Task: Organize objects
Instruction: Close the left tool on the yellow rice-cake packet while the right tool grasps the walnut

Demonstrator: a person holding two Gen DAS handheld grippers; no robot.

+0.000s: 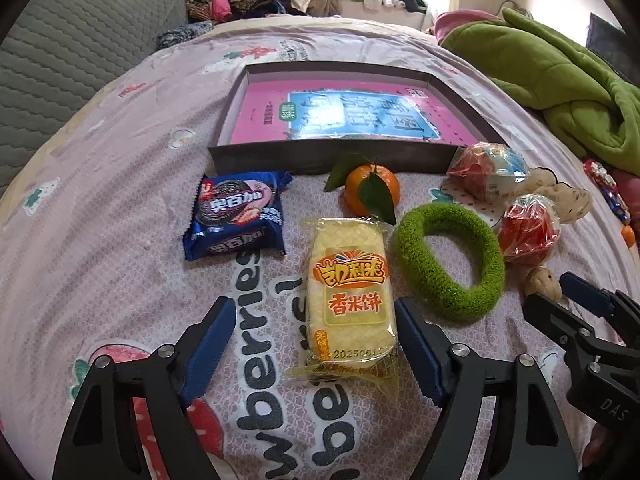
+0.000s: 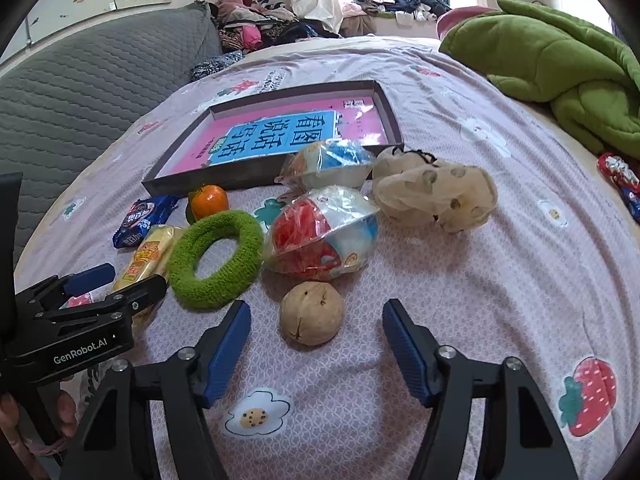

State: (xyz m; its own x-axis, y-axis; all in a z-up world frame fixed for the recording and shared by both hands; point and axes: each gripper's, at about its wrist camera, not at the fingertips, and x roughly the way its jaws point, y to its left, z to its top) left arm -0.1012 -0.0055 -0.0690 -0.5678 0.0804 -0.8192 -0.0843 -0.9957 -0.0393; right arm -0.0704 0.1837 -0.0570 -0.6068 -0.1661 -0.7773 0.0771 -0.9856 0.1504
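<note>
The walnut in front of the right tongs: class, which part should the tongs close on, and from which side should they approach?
Grip the walnut across its widest middle, coming down from above and the near side. It is round, lies alone on the bedsheet, and already sits between the open right tongs, clear of the green ring and the wrapped toy behind it.

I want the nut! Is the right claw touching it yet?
Apart. The right wrist view shows bedsheet between the walnut and both pads of the open right gripper.
</note>
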